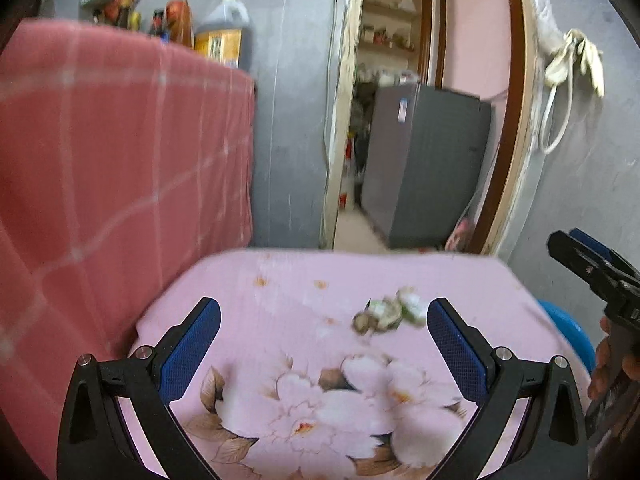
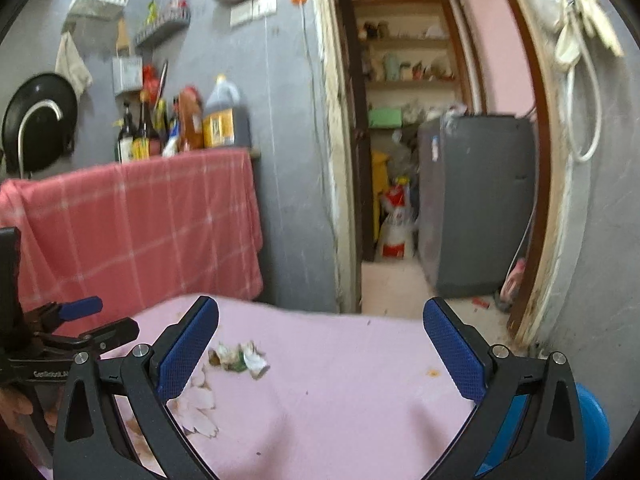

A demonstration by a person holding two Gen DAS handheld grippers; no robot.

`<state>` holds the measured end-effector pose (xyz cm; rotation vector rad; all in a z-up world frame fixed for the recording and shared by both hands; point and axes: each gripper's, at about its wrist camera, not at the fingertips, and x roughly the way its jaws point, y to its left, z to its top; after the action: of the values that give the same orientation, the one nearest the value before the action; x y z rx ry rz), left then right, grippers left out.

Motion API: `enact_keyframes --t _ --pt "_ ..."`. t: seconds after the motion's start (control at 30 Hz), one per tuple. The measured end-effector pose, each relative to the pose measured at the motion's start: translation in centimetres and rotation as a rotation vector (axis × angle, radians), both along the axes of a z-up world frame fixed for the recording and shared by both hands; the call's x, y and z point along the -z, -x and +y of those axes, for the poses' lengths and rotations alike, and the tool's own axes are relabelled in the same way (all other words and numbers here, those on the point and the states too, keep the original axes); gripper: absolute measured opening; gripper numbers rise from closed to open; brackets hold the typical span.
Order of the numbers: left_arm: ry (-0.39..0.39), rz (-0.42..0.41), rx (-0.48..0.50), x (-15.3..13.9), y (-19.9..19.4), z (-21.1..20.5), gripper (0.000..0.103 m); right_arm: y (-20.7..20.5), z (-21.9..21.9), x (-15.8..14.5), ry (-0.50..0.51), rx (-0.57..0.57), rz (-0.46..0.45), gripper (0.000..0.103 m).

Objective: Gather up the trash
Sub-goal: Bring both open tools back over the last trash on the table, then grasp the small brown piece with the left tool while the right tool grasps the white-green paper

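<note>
trash [image 1: 388,312]: crumpled wrappers on pink flowered tabletop [image 1: 320,280], long axis left-right | left hand-held gripper [image 1: 323,334]: jaws apart, empty | right hand-held gripper [image 2: 320,338]: jaws apart, empty, trash near its left finger

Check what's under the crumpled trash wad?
The crumpled white-green trash wad lies on the pink floral cloth, both open grippers clear of it. Whatever the cloth covers is hidden.
</note>
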<state>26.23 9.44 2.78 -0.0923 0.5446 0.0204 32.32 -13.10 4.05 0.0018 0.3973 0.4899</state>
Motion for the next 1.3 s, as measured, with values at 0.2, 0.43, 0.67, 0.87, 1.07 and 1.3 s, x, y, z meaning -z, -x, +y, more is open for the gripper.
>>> enact_keyframes --t 0.2,0.43,0.67,0.87,1.07,1.3 --pt "0.065 0.127 0.021 2.1 -2.3 0.7 0.096 -3.2 2.6 2.3 0.057 -0.115 0.174 0.076" --pt "0.13 0.219 0.071 3.2 -4.5 0.8 0.066 -5.8 5.2 4.2 0.104 -0.217 0.318 0.049" --pt "0.181 0.274 0.097 3.8 -5.9 0.7 0.053 -7.0 7.0 5.9 0.133 -0.292 0.418 0.036" --pt "0.199 0.311 0.113 4.0 -7.2 0.5 0.042 -7.7 7.7 6.9 0.162 -0.295 0.474 0.026" --pt "0.214 0.328 0.122 4.0 -7.9 0.2 0.035 -7.9 7.4 7.1 0.149 -0.281 0.488 0.013" --pt "0.195 0.373 0.159 4.6 -9.7 -0.2 0.012 -7.9 7.4 7.1 0.155 -0.254 0.474 0.011"
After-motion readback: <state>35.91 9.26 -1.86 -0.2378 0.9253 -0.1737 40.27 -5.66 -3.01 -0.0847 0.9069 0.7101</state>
